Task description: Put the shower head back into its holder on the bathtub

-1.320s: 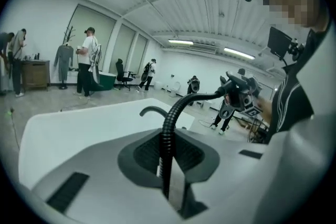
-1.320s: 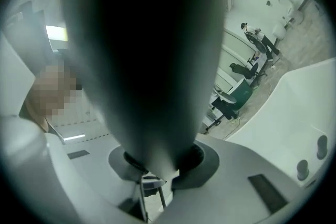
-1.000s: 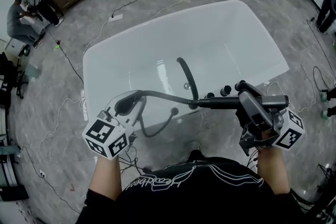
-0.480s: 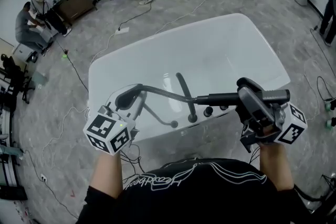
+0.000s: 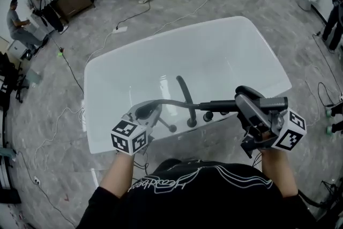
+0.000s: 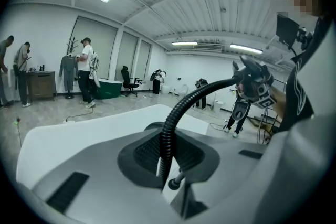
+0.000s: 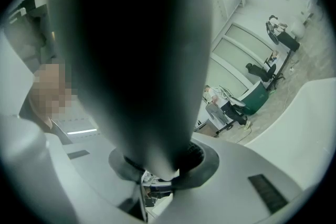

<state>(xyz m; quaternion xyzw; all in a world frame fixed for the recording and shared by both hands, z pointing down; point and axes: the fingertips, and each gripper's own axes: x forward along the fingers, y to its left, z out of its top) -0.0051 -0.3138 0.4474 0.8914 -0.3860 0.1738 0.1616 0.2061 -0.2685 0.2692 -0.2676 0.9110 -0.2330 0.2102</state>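
Closest in, the person's black shirt (image 5: 193, 196) fills the bottom of the head view, and both forearms reach out from it. The left gripper (image 5: 146, 112) sits low over the near rim of the bathtub (image 5: 104, 139). Its jaws are pinched on the ribbed black hose (image 5: 171, 102), which passes between the pads in the left gripper view. From that grip the hose arches up and across to the right.

The right gripper (image 5: 245, 98) is clamped on the shower head (image 5: 220, 105), whose dark body fills most of the right gripper view. The shower head lies roughly level in the air above the near rim, to the right of the fittings. It is out of its holder, touching nothing but the jaws.

On the rim just below stand a curved black faucet (image 5: 185, 91) and two round knobs (image 5: 208, 115). Which fitting is the holder cannot be made out.

Beyond them the white tub spreads out, set on a grey marbled floor (image 5: 53, 110) with cables (image 5: 69, 67) running across it. At the far edge people (image 5: 16, 21) stand and sit near a dark desk (image 5: 75, 0).
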